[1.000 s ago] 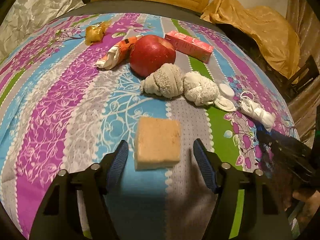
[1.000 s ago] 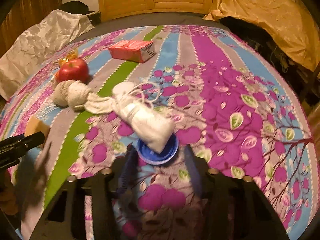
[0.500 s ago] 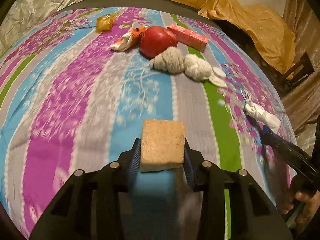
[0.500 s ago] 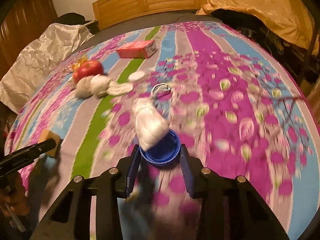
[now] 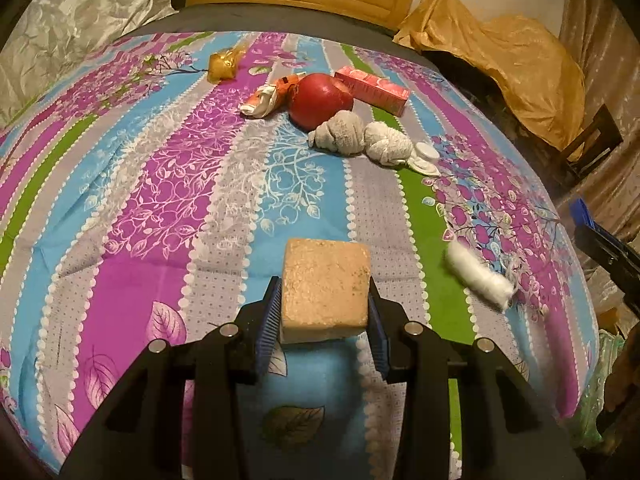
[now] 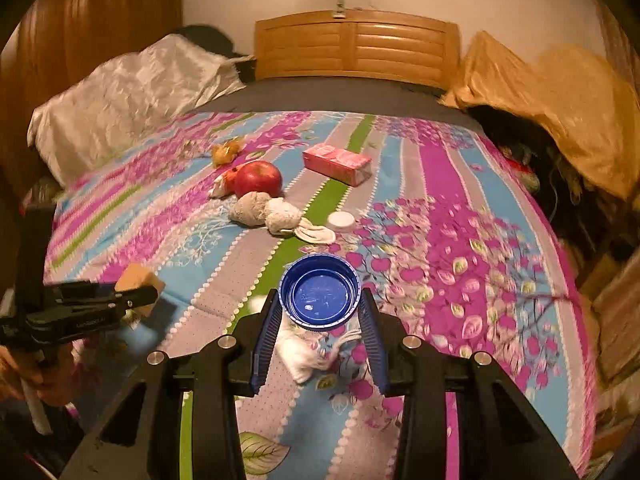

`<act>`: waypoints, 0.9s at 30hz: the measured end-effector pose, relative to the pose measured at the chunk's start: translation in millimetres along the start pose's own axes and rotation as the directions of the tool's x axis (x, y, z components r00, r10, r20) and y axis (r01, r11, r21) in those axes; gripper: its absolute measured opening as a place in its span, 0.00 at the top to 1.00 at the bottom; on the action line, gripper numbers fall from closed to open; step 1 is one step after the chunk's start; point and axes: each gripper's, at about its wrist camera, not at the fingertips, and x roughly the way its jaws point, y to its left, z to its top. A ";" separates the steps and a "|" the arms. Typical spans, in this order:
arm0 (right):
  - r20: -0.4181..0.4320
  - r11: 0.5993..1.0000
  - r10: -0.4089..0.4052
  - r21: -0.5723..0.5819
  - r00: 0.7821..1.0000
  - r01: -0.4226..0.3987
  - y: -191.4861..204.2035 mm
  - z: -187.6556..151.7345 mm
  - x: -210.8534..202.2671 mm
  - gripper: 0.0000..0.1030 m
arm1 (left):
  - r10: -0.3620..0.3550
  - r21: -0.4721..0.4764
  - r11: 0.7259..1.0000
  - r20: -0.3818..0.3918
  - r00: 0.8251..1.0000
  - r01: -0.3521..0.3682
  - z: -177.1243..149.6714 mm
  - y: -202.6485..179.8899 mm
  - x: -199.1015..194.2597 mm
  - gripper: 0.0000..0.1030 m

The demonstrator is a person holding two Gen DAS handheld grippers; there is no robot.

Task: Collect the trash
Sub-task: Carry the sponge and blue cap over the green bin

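My left gripper [image 5: 325,300] is shut on a tan sponge block [image 5: 325,286] and holds it above the striped bedspread. It also shows at the left of the right wrist view [image 6: 138,282]. My right gripper [image 6: 320,308] is shut on a blue plastic lid [image 6: 319,290], lifted off the bed. A white tied bag [image 5: 478,277] lies on the bedspread to the right of the left gripper; in the right wrist view the bag [image 6: 298,354] lies below the lid.
Farther up the bed lie a red apple [image 5: 320,96], a pink carton [image 5: 372,89], two rolled grey socks [image 5: 360,138], a white cap [image 5: 426,152], an orange-white wrapper [image 5: 266,98] and a yellow wrapper [image 5: 222,66]. A wooden headboard [image 6: 356,46] stands behind.
Both grippers closed and lifted: the left on the sponge, the right on the blue lid. The white bag slid off the lid and now lies on the bedspread.
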 end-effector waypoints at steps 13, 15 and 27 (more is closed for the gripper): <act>0.082 0.990 -0.021 0.139 0.996 0.009 -32.7 -5.5 -55.5 0.60 | -0.013 0.019 1.000 0.054 0.998 0.012 8.9 -6.8 -24.8 0.64; 0.100 0.988 -0.027 0.152 0.995 0.012 -35.7 -7.7 -70.1 0.60 | -0.013 0.039 0.999 0.072 0.997 0.011 12.6 -12.5 -33.9 0.65; 0.219 0.964 -0.140 0.254 0.966 0.082 -79.3 -10.5 -179.1 0.60 | -0.143 0.233 0.967 0.170 0.975 0.102 52.9 -103.8 -87.2 0.65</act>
